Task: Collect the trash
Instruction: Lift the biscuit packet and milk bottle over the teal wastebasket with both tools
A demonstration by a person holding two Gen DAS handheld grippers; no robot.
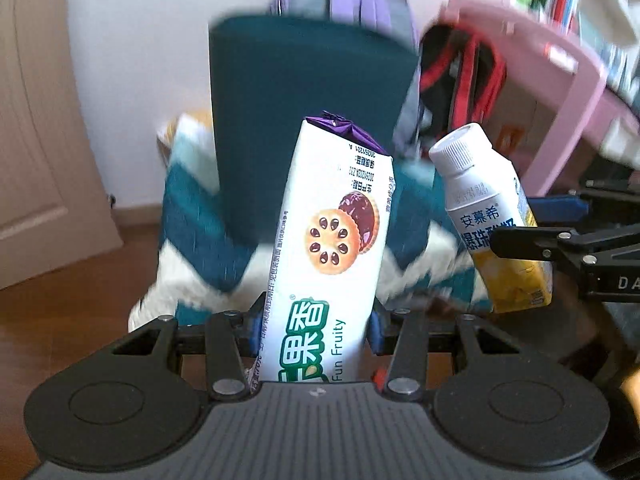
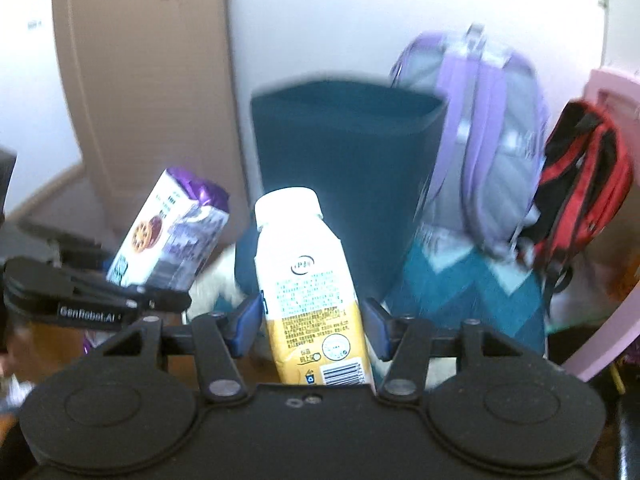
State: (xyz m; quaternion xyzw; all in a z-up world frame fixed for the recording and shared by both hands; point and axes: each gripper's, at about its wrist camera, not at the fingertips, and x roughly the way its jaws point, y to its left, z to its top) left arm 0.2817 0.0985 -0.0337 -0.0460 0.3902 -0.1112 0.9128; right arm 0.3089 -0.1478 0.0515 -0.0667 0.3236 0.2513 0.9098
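Note:
My left gripper [image 1: 316, 322] is shut on a white and purple biscuit packet [image 1: 332, 240], held upright; the packet also shows in the right wrist view [image 2: 168, 232]. My right gripper [image 2: 314, 320] is shut on a white and yellow yogurt drink bottle [image 2: 308, 288], held upright; the bottle also shows in the left wrist view [image 1: 492, 216]. A dark teal bin [image 1: 304, 100] stands on the floor just beyond both items, against the white wall [image 2: 344, 152]. The two grippers are side by side in front of it.
A teal and white zigzag rug [image 1: 208, 248] lies under the bin. A purple backpack [image 2: 484, 140] and a red and black backpack [image 2: 580, 184] lean beside it. A pink chair [image 1: 560, 80] is at the right, a beige door [image 1: 36, 120] at the left.

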